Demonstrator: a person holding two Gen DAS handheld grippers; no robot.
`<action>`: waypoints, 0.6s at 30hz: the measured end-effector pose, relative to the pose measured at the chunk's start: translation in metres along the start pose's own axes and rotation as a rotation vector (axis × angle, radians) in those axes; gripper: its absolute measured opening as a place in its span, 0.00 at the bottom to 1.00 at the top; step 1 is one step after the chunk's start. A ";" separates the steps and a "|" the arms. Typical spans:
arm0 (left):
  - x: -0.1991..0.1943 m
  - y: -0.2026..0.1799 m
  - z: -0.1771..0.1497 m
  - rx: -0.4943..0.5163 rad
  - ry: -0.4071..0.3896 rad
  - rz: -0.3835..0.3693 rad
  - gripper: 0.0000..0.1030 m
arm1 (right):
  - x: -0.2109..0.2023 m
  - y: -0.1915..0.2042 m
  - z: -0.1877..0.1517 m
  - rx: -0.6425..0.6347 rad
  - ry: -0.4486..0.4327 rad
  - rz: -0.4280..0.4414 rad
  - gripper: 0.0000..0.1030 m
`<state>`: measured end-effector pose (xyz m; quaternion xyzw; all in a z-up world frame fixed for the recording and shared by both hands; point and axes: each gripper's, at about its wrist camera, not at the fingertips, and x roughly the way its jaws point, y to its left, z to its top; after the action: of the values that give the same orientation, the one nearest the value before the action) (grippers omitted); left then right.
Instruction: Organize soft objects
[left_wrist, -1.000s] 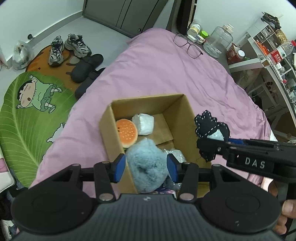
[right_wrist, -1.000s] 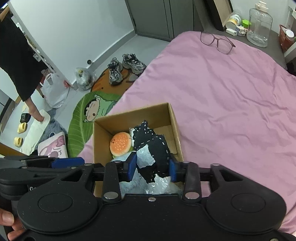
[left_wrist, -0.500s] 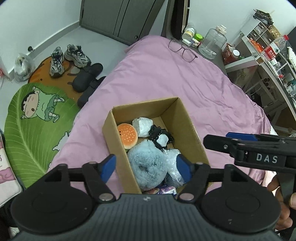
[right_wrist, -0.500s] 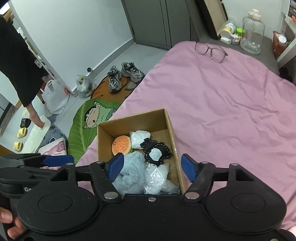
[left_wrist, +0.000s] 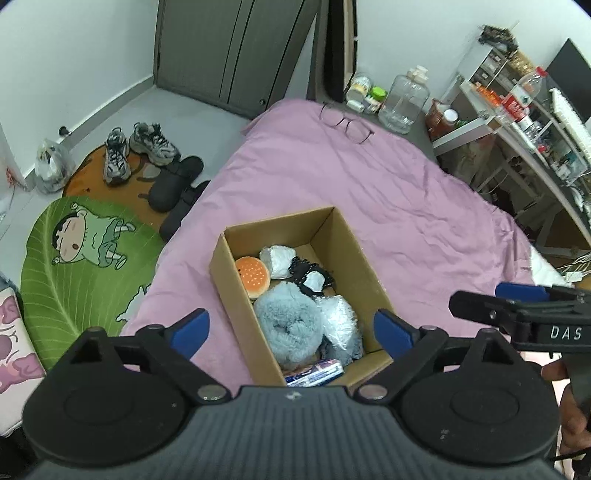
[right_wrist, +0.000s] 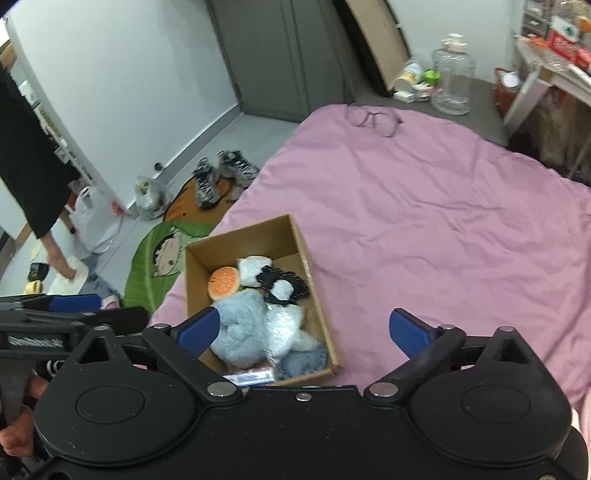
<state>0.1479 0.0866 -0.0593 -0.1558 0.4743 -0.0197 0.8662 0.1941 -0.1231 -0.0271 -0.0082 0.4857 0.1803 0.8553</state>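
Left wrist view shows the left gripper (left_wrist: 291, 325) spread wide and empty above the cardboard box (left_wrist: 354, 254) on the bed (left_wrist: 406, 206); the right gripper (right_wrist: 303, 328) is likewise spread and holds nothing. Just ahead of both, the box holds the blue fluffy toy (left_wrist: 288, 325), burger plush (left_wrist: 252, 275) and black-and-white plush (left_wrist: 312, 278). Risk, as I judge it: the pile sits high at the near end, so a nudge from either gripper could tip something onto the bed.
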 end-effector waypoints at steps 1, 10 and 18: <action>-0.004 -0.001 -0.002 0.002 -0.008 -0.003 0.96 | -0.005 -0.001 -0.004 0.002 -0.011 -0.012 1.00; -0.040 -0.005 -0.024 0.042 -0.066 0.004 0.98 | -0.042 -0.001 -0.032 0.027 -0.070 -0.047 1.00; -0.073 -0.020 -0.047 0.079 -0.135 0.013 0.98 | -0.076 -0.003 -0.059 0.029 -0.124 -0.075 1.00</action>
<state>0.0709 0.0688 -0.0176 -0.1197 0.4144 -0.0222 0.9019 0.1109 -0.1601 0.0050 -0.0026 0.4336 0.1412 0.8900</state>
